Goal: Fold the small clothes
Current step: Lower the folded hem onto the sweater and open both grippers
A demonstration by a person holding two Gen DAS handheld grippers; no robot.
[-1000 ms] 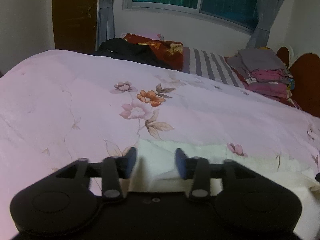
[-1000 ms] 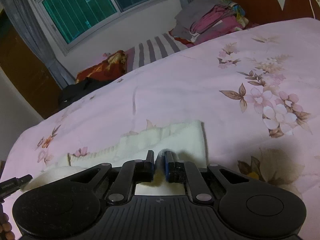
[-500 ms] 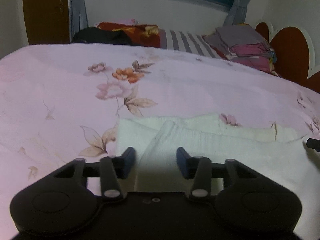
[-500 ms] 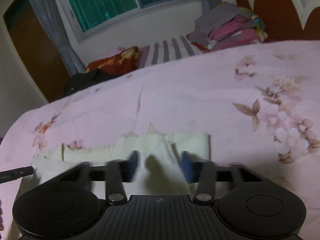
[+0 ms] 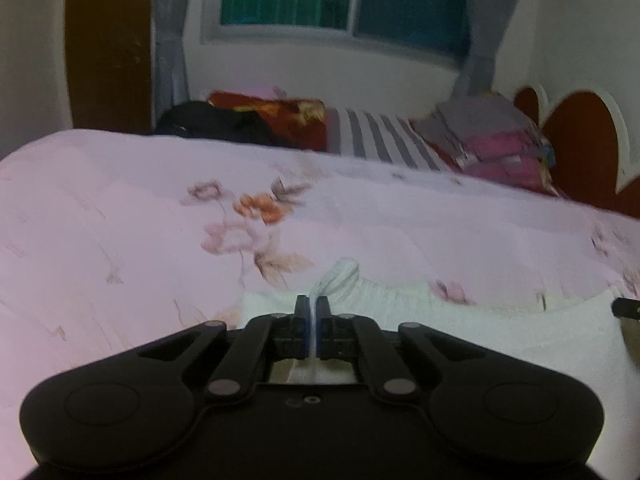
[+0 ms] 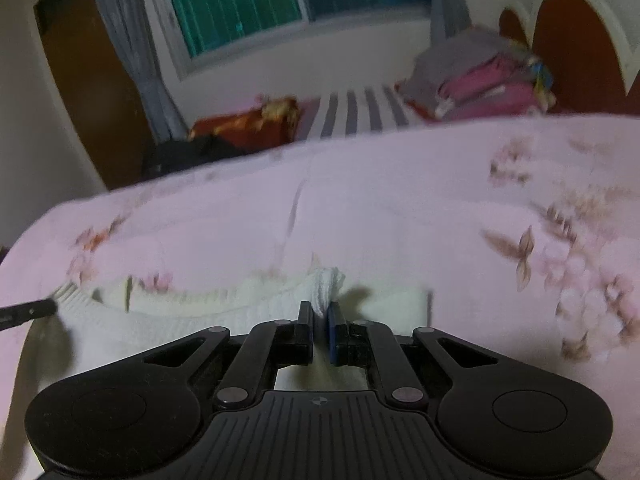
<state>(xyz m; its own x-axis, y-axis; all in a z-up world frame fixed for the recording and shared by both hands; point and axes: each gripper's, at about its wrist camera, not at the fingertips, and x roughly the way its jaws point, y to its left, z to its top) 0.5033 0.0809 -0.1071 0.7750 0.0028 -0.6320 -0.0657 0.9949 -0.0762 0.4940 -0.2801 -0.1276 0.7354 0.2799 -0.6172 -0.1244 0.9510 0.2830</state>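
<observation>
A small cream knit garment [image 5: 460, 328] lies on the pink flowered bedspread [image 5: 120, 232]. My left gripper [image 5: 313, 312] is shut on a pinched fold of the garment, which bunches up ahead of the fingertips. In the right wrist view the garment [image 6: 180, 316] spreads to the left. My right gripper [image 6: 320, 316] is shut on another pinched fold of it. Each view shows the tip of the other gripper at its edge: the right one [image 5: 626, 307] and the left one [image 6: 28, 312].
A stack of folded grey and pink clothes [image 5: 492, 140] sits at the far right by the red headboard [image 5: 580, 148]. A striped pillow [image 5: 384, 140], a red cloth [image 5: 272, 108] and a black garment [image 5: 216, 124] lie along the far edge under the window.
Both grippers were open over the garment half a second ago and have since shut on folds of it. The right gripper had let go of it one second ago.
</observation>
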